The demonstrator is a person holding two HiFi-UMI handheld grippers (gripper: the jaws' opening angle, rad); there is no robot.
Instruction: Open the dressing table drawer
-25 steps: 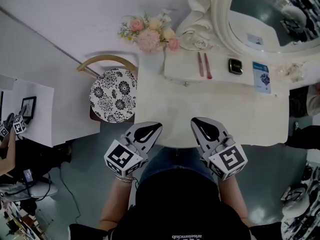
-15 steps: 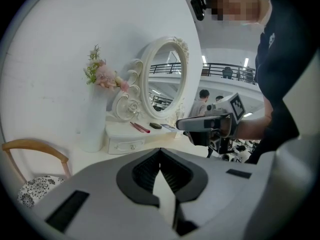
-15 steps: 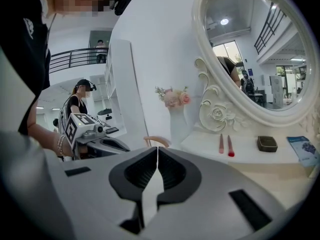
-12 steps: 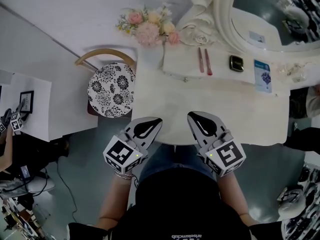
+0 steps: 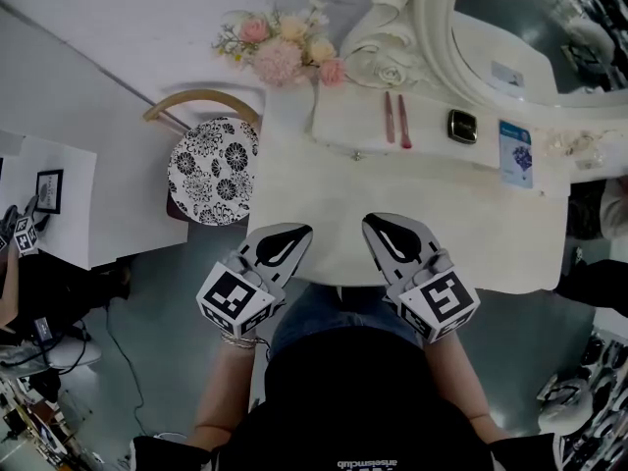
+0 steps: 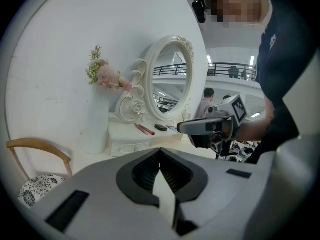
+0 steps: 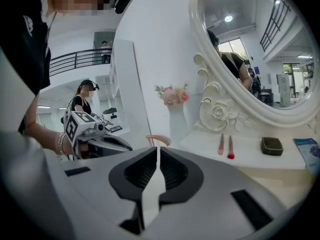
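Observation:
The white dressing table [image 5: 471,234] carries a low drawer unit [image 5: 392,143] at its back, with a small knob [image 5: 356,155] on the drawer front, which is closed. My left gripper [image 5: 299,230] and right gripper [image 5: 369,221] hover side by side over the table's near edge, well short of the drawer. Both are shut on nothing. The left gripper view shows its jaws [image 6: 160,150] together, the drawer unit [image 6: 131,145] beyond, and the right gripper [image 6: 200,127]. The right gripper view shows its own tips [image 7: 158,149] closed and the left gripper [image 7: 107,143].
A white vase of pink flowers [image 5: 285,57] stands left of the drawer unit; an oval mirror [image 5: 520,27] rises behind. On the unit lie two pink sticks [image 5: 394,118], a dark case [image 5: 461,126] and a blue card [image 5: 513,152]. A floral-cushioned chair [image 5: 211,170] stands at left.
Both grippers have crept slightly forward over the table edge toward the drawer unit, staying shut. The head view has drifted a little.

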